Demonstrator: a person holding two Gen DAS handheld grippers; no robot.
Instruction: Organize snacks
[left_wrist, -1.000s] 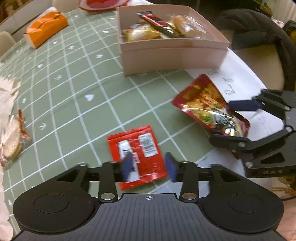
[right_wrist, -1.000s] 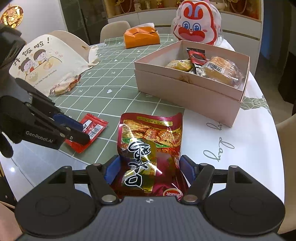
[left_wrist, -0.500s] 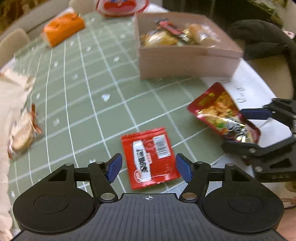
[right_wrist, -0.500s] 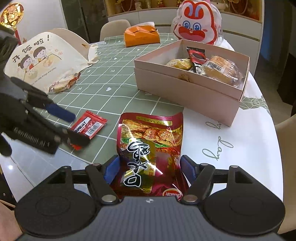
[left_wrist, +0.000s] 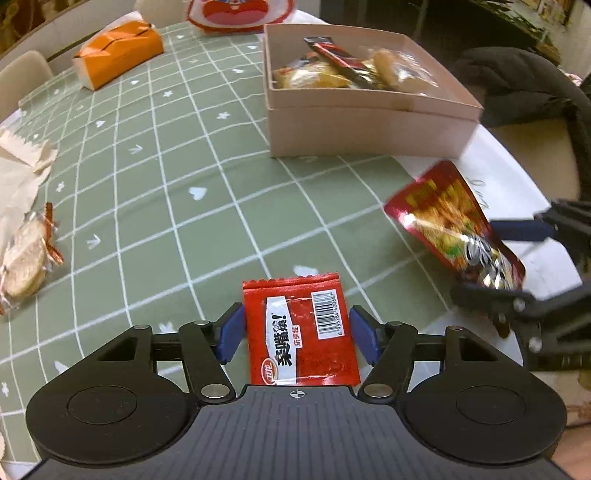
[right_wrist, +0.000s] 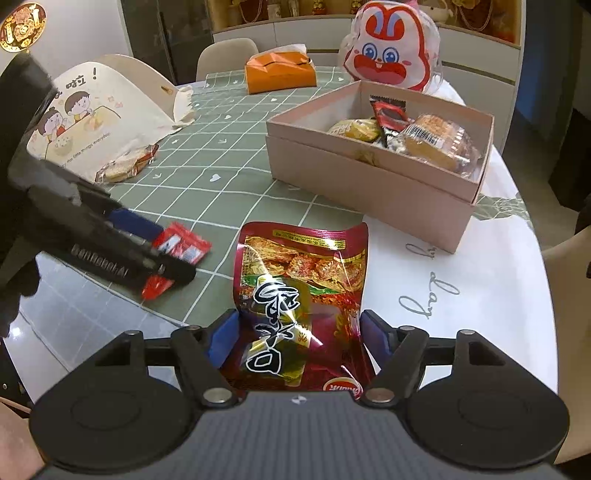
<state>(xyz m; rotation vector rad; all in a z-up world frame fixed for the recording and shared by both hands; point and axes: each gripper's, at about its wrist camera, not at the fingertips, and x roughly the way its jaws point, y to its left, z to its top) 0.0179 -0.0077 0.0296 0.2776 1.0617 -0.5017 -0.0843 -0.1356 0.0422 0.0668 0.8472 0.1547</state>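
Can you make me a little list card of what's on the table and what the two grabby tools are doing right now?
left tool: closing around the small red packet, which lies flat on the green cloth
right tool: pads pressing the big red snack bag, its sides buckled
pink box: open, several snacks already inside
loose snack: wrapped biscuit at the left edge
also there: orange tissue pack, rabbit bag

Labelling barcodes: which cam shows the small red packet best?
Left wrist: the small red packet lies flat between the closing left gripper jaws, barcode legible. Right wrist shows only its blurred ends behind that gripper.
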